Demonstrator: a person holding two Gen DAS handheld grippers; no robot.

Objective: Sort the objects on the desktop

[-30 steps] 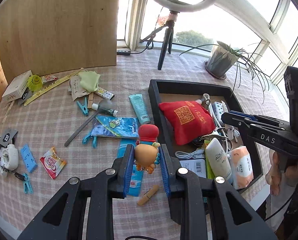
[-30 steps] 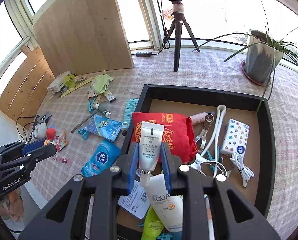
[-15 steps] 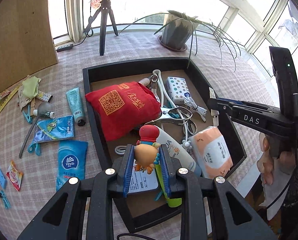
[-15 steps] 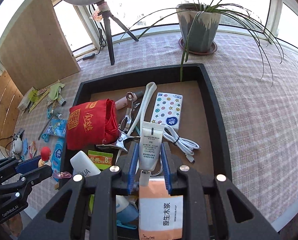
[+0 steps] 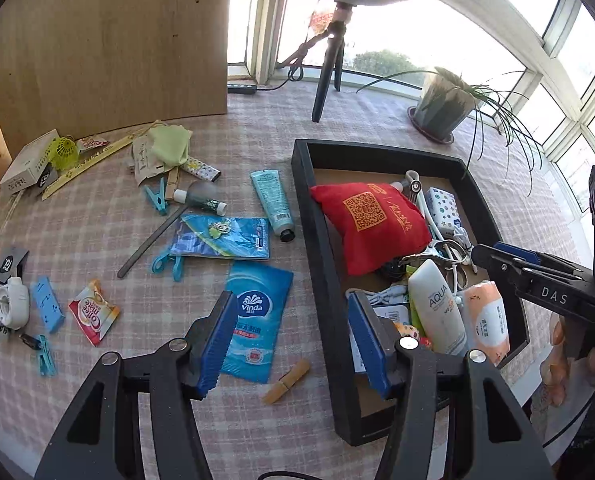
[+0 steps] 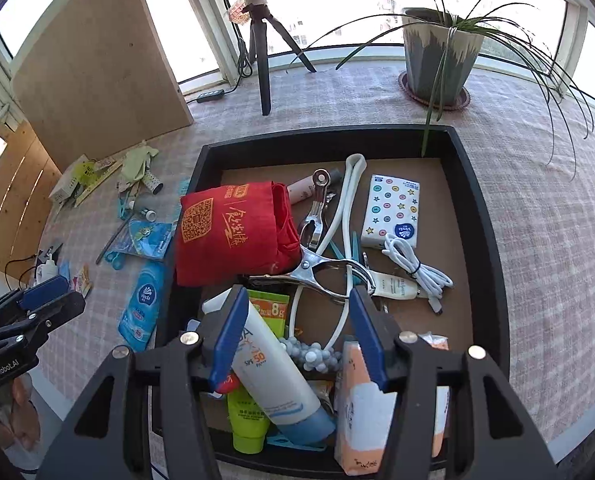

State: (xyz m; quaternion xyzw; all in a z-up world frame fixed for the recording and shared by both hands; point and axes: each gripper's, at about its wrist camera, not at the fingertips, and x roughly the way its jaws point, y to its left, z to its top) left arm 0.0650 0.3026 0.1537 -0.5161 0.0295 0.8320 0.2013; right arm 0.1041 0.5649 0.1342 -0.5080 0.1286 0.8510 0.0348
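The black tray (image 5: 321, 248) holds a red pouch (image 5: 371, 222), a white AQUA tube (image 5: 437, 308), a tissue pack (image 5: 487, 322), cables and a metal clip. The small red-capped toy (image 5: 409, 330) lies in the tray beside my left gripper's right finger. My left gripper (image 5: 293, 338) is open and empty above the tray's left wall. My right gripper (image 6: 295, 332) is open and empty over the tray (image 6: 493, 240). A small white tube (image 6: 393, 286) lies in the tray just beyond its right finger.
Loose items lie on the checked cloth left of the tray: a blue Vinda pack (image 5: 257, 320), a teal tube (image 5: 273, 204), a blue card pack (image 5: 221, 236), clothespins, a snack packet (image 5: 93, 312), a wooden peg (image 5: 287, 376). A potted plant (image 6: 437, 52) and tripod (image 6: 261, 52) stand behind.
Both grippers opened. The left let go of the red-capped toy, the right let go of the small white tube; both now lie in the tray. The left gripper drew back to the left.
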